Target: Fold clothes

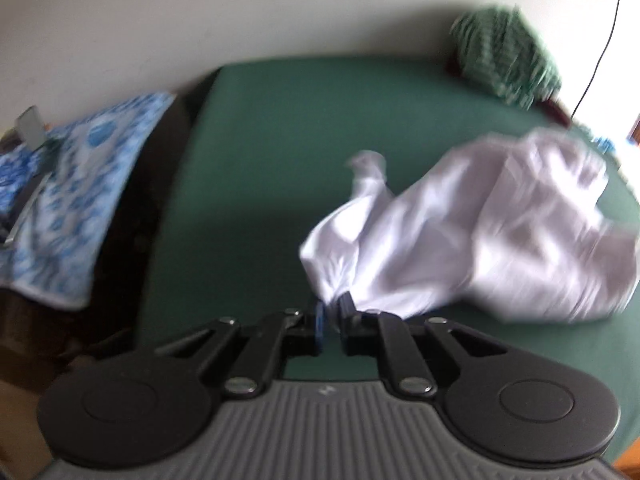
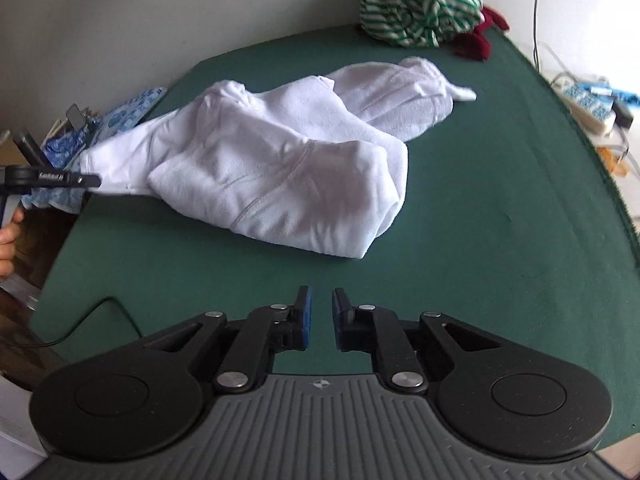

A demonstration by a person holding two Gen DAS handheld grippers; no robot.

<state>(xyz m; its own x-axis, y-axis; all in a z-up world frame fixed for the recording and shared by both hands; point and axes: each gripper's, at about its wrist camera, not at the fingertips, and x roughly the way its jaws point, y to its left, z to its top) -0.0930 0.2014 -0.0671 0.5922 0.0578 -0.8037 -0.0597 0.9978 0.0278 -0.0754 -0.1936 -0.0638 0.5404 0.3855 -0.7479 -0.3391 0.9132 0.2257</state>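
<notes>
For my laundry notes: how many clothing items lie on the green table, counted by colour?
White: 1, the white garment, pinched at one corner by the left gripper
Green-and-white striped: 1, the striped garment
Dark red: 1, the dark red item, partly hidden beneath the striped one
Total: 3

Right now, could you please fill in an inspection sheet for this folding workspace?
Surface: green table cover, flat.
Job's things: white garment crumpled mid-table; striped green garment bunched at the far edge.
Clutter: dark red item beside the striped one; blue patterned cloth off the left side.
Grippers: left tool pinching the white garment's edge; right tool open, holding nothing.
Cables: black cable; power strip.
Surroundings: pale wall.
</notes>
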